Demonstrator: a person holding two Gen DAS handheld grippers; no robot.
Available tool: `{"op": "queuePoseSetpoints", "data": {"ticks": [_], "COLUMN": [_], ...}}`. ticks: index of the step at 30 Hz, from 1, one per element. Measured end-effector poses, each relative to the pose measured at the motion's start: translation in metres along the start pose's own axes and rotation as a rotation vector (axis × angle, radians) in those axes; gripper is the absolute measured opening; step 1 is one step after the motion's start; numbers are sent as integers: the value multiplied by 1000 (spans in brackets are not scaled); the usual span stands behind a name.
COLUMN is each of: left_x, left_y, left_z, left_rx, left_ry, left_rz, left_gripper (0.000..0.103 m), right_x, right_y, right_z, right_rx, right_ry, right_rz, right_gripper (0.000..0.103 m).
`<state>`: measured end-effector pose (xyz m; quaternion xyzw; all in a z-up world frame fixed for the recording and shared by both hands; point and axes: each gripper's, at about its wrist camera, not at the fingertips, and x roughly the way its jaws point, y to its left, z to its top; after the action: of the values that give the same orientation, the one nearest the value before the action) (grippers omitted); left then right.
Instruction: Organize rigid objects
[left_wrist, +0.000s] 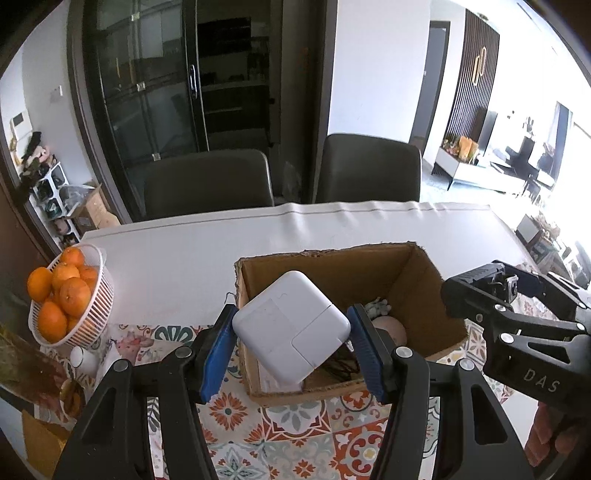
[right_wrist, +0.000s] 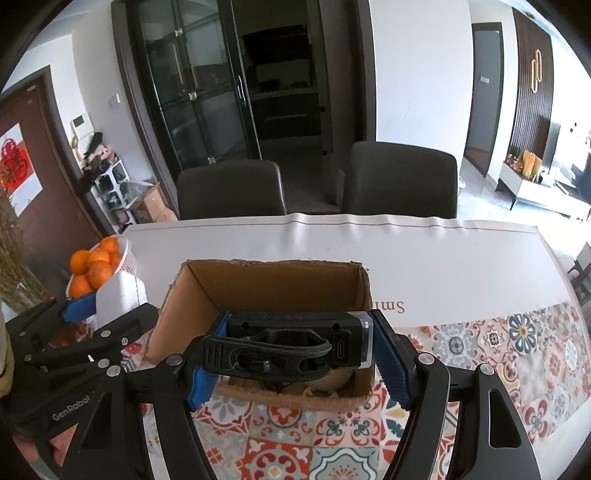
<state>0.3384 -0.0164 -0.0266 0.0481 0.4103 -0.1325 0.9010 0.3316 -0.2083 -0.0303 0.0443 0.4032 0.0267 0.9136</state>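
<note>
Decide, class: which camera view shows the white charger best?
The left wrist view: the white charger sits whole between the left gripper pads, over the cardboard box. The right wrist view shows only its side.

Colours on the table

A white charger (left_wrist: 291, 325) sits between blue fingers (left_wrist: 218, 350); a black light (right_wrist: 295, 341) between blue fingers (right_wrist: 389, 360). The box (left_wrist: 417, 295) is plain brown. The cloth (left_wrist: 295, 432) carries orange, teal and red tile patterns beside a white sheet (left_wrist: 229, 258). Oranges (left_wrist: 61, 291) fill a white basket (left_wrist: 99, 306).
</note>
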Motion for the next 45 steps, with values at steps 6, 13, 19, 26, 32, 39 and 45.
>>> {"op": "queuePoseSetpoints", "data": {"ticks": [6, 13, 19, 26, 32, 39, 45], "left_x": [22, 47, 63, 75, 69, 37, -1], "left_y": [4, 7, 7, 7, 5, 3, -2], "left_z": [11, 20, 20, 16, 11, 4, -4], "left_rx": [-4, -28, -39, -56, -46, -42, -50], "left_ry": [66, 154, 204, 243, 223, 143, 52], "left_rz": [-2, -14, -14, -29, 22, 87, 125], "left_gripper": [59, 59, 60, 61, 67, 76, 83], "right_x": [25, 49, 67, 75, 75, 50, 12], "right_y": [-2, -5, -7, -8, -10, -10, -5], "right_z": [14, 24, 23, 20, 15, 2, -8], "right_rx": [1, 19, 24, 35, 44, 65, 56], "right_ry": [63, 127, 196, 222, 238, 194, 111], "right_rz": [5, 4, 0, -5, -48, -61, -97], "right_gripper": [73, 73, 73, 73, 75, 75, 75]}}
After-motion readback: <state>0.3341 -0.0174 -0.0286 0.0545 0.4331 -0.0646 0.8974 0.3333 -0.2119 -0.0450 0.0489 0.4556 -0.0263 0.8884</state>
